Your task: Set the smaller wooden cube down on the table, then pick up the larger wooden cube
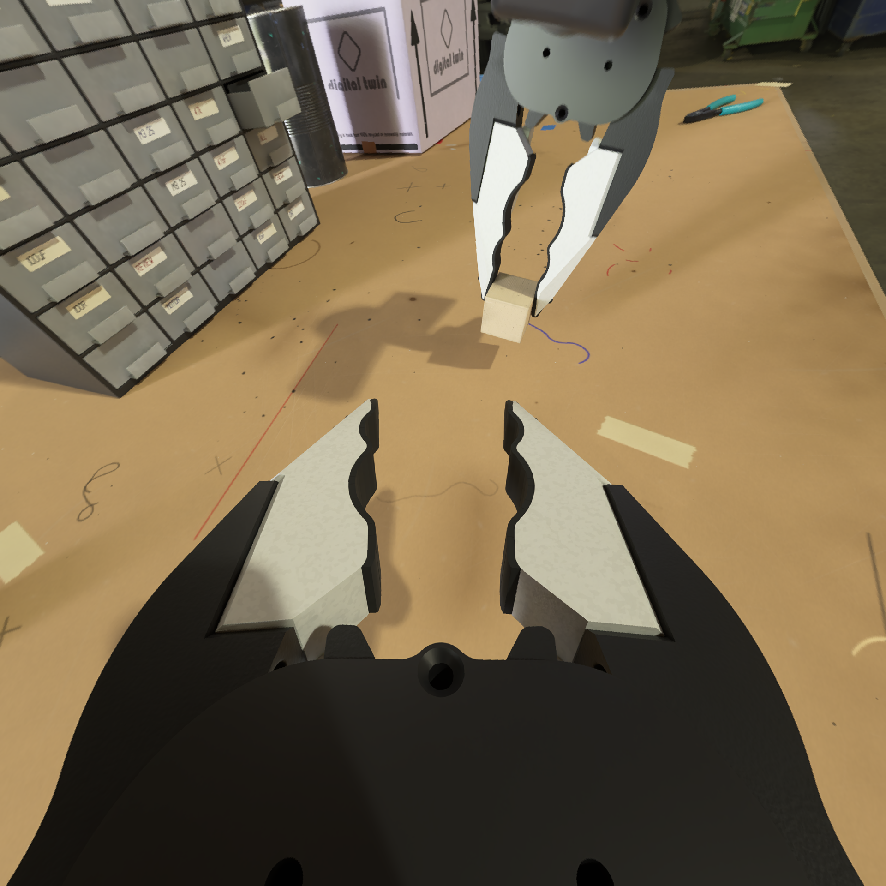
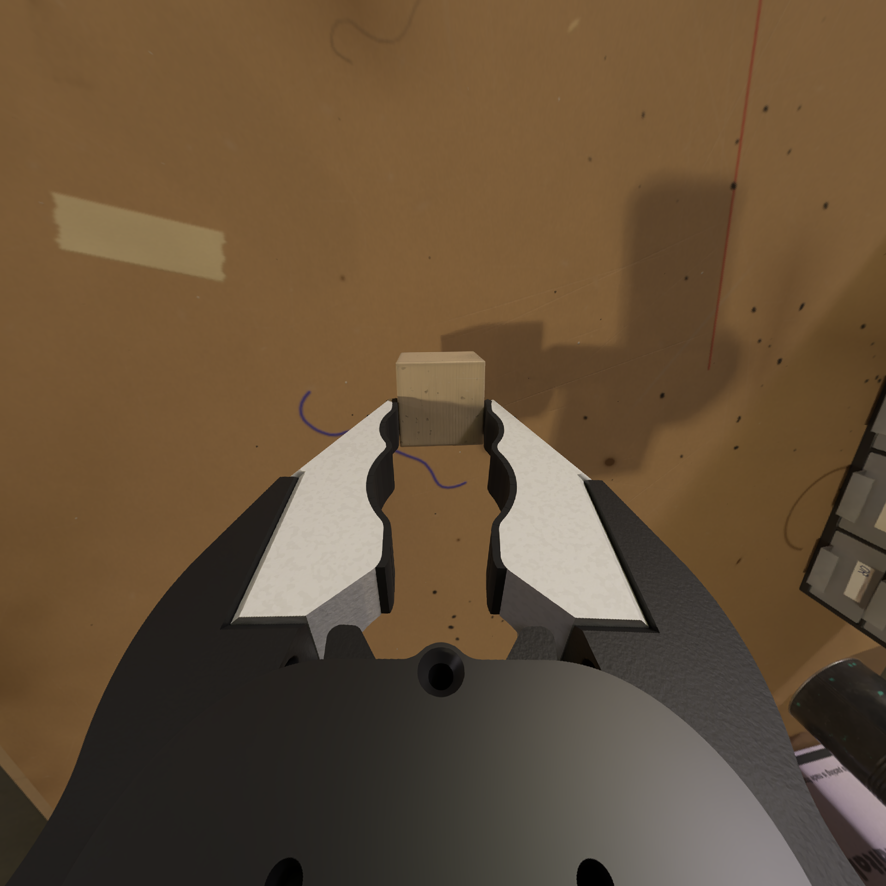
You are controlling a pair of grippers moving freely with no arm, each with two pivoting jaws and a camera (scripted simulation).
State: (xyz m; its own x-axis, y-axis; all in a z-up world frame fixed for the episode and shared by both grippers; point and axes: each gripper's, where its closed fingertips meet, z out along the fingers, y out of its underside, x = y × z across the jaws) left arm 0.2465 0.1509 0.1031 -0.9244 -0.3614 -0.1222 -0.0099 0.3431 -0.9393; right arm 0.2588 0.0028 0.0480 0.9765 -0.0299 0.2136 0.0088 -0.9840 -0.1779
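One pale wooden cube [image 1: 506, 319] is in view; with no second cube to compare, I cannot tell if it is the smaller or the larger. My right gripper [image 1: 512, 303] points steeply down at the brown table [image 1: 671, 335] and is shut on it, fingertips on two opposite sides. In the right wrist view the cube [image 2: 440, 378] sits between the tips of that gripper [image 2: 440, 405], at or just above the table; I cannot tell if it touches. My left gripper [image 1: 441, 403] is open and empty, low over the table, some way short of the cube.
A grey drawer cabinet [image 1: 144, 192] stands at the left, with a metal can [image 1: 307, 120] and a white cardboard box [image 1: 383, 72] behind it. Teal pliers [image 1: 724, 109] lie far right near the table edge [image 1: 844, 230]. Tape strips [image 1: 647, 441] lie flat.
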